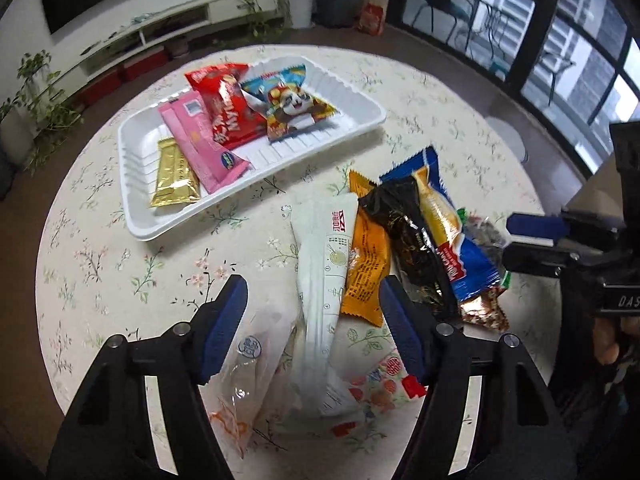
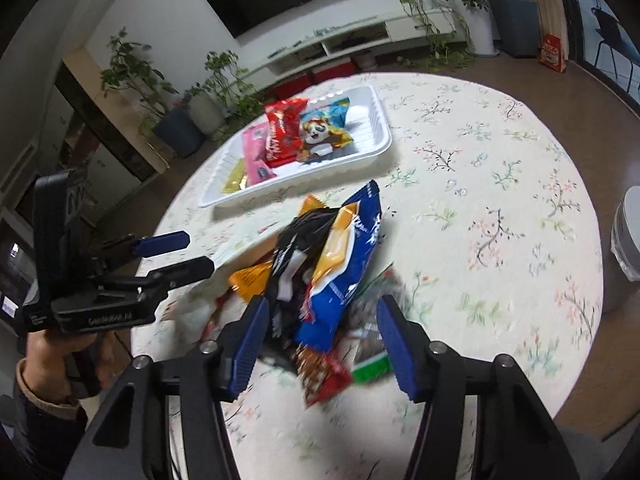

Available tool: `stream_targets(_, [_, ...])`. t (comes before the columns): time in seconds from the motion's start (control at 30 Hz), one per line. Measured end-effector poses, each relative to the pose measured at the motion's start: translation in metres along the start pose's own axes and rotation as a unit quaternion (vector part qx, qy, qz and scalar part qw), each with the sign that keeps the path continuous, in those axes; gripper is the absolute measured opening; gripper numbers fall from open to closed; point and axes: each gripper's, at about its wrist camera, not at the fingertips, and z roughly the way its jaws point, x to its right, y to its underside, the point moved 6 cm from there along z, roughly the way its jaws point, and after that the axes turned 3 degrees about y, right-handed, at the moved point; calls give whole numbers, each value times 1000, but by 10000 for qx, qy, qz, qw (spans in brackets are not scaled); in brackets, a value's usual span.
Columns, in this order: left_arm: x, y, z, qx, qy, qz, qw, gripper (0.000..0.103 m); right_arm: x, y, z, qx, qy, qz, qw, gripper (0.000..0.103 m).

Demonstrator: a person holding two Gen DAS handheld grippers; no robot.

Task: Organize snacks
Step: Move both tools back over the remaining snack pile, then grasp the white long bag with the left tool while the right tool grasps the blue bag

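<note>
On the red packet [image 1: 230, 106] in the white tray [image 1: 352, 92] you can make out large white letters, upside down, roughly "MYLIK", though not with certainty. The right gripper's body [image 1: 624, 300] shows "DAS" before the frame cuts it off. Print on the long white packet [image 1: 326, 264] and the orange packet [image 1: 366, 264] is too small to read.

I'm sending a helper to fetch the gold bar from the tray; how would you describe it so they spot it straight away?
On the round flowered table sits a white plastic tray holding four snacks in a row. The gold bar is at the end, beside the pink packet. It is the only shiny metallic wrapper there, and the smallest.
</note>
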Motion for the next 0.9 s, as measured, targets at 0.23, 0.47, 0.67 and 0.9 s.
stream_targets(0.23, [-12, -11, 32, -487, -217, 299, 9981, 67, -4, -12, 31, -402, 181, -224, 9988, 54])
stream_targets(0.47, [-17, -12, 53, -690, -143, 361, 9969, 67, -4, -15, 51, -687, 364, -380, 9962, 53])
stream_targets(0.67, [-20, -13, 74, -1024, -162, 422, 9937, 51, -3, -14, 62, -831, 418, -382, 9949, 50])
stream_targets(0.9, [-21, -19, 88, -1177, -132, 477, 9918, 48, -3, -17, 69, -840, 490, -404, 9944, 49])
